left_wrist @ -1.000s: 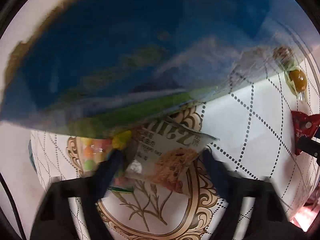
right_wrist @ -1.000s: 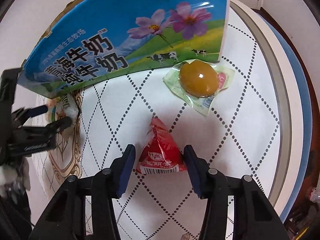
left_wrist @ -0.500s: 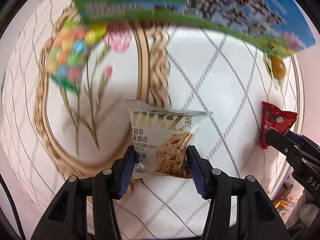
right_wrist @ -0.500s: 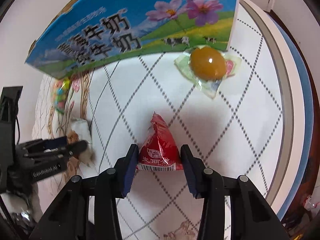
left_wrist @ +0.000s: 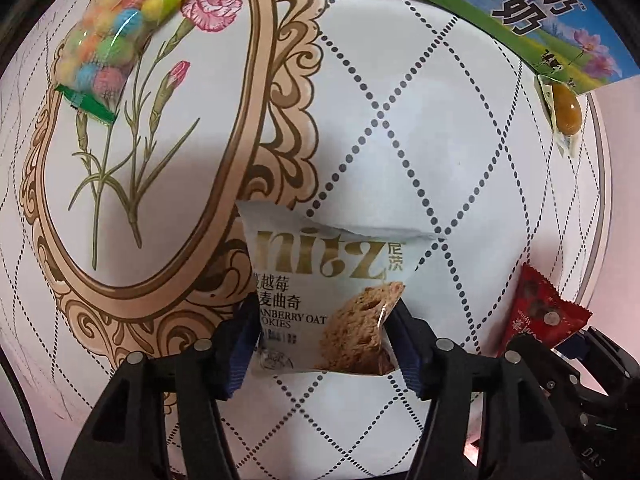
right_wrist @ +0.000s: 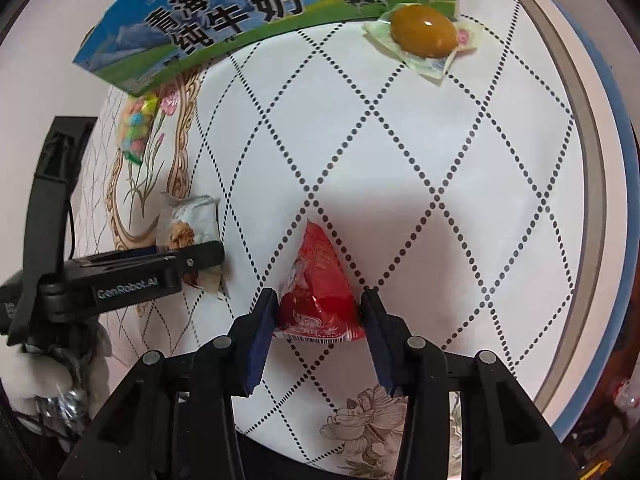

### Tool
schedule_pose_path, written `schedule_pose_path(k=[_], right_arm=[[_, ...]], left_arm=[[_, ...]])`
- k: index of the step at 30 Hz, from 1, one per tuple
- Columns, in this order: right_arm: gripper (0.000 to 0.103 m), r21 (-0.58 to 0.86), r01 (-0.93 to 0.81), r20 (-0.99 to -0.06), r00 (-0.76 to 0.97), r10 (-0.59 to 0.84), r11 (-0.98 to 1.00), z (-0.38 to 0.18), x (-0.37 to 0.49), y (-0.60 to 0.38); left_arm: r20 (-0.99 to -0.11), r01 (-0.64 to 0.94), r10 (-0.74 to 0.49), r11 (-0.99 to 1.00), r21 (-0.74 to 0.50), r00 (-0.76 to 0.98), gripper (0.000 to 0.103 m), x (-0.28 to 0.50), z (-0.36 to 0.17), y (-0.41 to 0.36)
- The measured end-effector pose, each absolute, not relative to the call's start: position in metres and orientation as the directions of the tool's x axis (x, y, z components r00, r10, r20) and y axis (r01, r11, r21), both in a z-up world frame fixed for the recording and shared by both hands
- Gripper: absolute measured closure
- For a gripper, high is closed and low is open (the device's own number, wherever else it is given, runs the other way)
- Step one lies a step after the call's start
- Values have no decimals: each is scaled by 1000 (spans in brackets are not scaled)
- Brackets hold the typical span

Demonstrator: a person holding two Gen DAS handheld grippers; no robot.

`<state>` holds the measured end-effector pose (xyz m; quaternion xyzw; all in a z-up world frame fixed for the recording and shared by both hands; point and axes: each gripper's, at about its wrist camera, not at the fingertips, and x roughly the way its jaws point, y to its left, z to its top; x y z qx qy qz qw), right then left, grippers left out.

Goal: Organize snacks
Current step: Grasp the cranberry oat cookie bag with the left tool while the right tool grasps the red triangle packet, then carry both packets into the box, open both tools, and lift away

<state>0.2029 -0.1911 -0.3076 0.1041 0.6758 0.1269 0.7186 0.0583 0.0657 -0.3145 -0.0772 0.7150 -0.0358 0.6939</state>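
Down on the patterned tablecloth, both hands have dropped from the milk box. The left gripper is opening around the cookie packet, while the right gripper stays clamped on the red snack. Looks like they're getting sorted together.

Shiny wrappers on a matt printed cloth

I see the cookie packet as crinkled satin film, the red packet beside it glossy foil, my tongs matt black plastic, and the milk carton beyond smooth printed card.
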Motion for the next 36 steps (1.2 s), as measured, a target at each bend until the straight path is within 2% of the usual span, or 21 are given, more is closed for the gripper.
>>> schedule_pose_path(k=[6, 17, 23, 27, 31, 36], right_arm=[[59, 340, -47, -936, 80, 343, 939, -301, 202, -193], [59, 410, -61, -895, 168, 414, 910, -254, 215, -204], [59, 459, -80, -844, 273, 462, 885, -197, 236, -215], [59, 442, -94, -811, 383, 442, 892, -151, 271, -232], [59, 373, -76, -805, 469, 363, 925, -127, 314, -245], [59, 327, -26, -839, 452, 303, 945, -140, 372, -256]], left_arm=[[-988, -45, -153, 987, -154, 31, 56, 56, -285, 49], [-962, 6, -221, 975, -223, 160, 56, 63, -190, 57], [-916, 51, -292, 956, -289, 275, 56, 91, -111, 54], [-895, 76, -271, 962, -262, 355, 56, 124, -75, 50], [-906, 45, -193, 981, -190, 378, 56, 174, -72, 54], [-943, 19, -113, 993, -113, 313, 56, 227, -101, 53]])
